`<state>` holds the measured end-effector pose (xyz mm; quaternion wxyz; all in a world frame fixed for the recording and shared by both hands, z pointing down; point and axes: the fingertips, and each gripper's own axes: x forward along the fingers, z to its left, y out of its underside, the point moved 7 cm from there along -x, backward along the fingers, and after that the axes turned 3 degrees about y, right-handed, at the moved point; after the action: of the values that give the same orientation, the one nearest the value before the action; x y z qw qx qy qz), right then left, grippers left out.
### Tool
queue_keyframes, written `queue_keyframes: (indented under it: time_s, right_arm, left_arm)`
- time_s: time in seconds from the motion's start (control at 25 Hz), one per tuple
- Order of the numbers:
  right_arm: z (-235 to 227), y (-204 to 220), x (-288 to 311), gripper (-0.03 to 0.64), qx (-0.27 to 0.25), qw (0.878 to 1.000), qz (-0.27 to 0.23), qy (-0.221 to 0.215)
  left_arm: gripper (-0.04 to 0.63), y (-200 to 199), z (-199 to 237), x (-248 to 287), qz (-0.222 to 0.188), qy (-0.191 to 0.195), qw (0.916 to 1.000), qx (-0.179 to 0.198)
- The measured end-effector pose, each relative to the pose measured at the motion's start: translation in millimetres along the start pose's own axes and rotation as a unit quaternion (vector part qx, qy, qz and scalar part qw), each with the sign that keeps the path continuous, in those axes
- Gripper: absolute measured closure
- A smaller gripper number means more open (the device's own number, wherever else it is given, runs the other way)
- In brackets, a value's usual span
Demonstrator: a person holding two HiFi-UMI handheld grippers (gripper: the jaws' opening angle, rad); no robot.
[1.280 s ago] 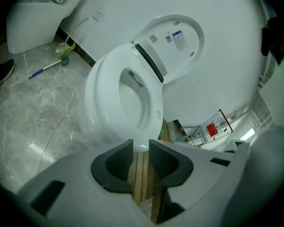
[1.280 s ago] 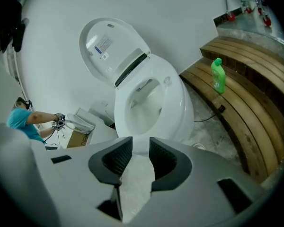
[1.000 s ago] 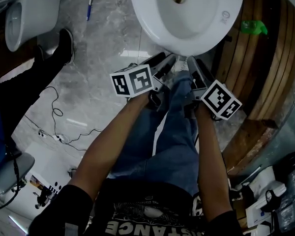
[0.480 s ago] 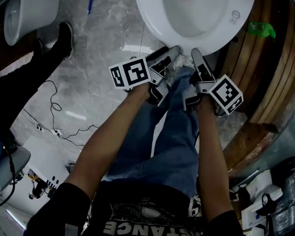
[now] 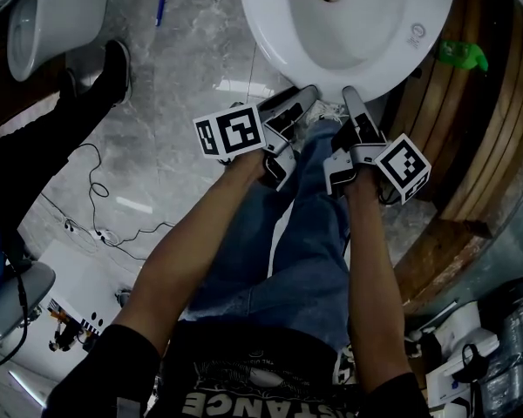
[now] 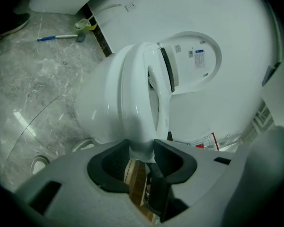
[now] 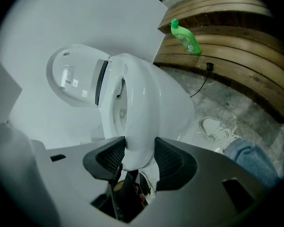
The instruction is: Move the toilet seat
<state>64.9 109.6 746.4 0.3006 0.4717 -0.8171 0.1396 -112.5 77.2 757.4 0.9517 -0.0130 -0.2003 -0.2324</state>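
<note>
Grey marbled floor [image 5: 183, 103] all around, with curved wooden slats [image 5: 453, 120] off to the right. On the floor, a white toilet [image 5: 349, 16], lid [image 6: 194, 60] raised at the back, toilet seat [image 5: 275, 37] down on the bowl. Below it, legs in blue jeans [image 5: 305, 251] and 2 bare forearms reaching toward the bowl's front. At the left, another person's dark-clad leg and shoe [image 5: 113, 72], beside a 2nd white fixture [image 5: 52, 16].

Left hand-held gripper [image 6: 142, 150] at the front lip of the seat, jaws just now closing, black pads [image 6: 111, 162] pressed on the white edge caught between them. Right hand-held gripper [image 7: 138, 157] just beside it on the same lip, jaws likewise just closing, pads tight on either side of the white edge. Hard to tell whether clamped on the seat alone or on the bowl's rim along with it.

Smaller still:
- a white sneaker [image 7: 217, 129] near the bowl's foot
- a green bottle [image 7: 185, 38] on the wooden slats
- a blue pen [image 5: 160, 3] on the floor
- thin black cables [image 5: 105, 216] trailing at the left
</note>
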Motion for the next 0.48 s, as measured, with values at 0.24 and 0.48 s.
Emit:
queue_keyframes:
  time_s: [0.24,0.48]
  right_arm:
    - [11,-4,-11,0.425,0.011,1.0,0.0,0.003]
    - [34,0,-32,0.434,0.031,0.999,-0.004,-0.012]
  left_arm:
    - [0.436,-2,-17,-1,0.012,0.009,0.9999,-0.005]
    - [0.44,-1,-43,-18,0.007,0.011,0.9998,-0.018]
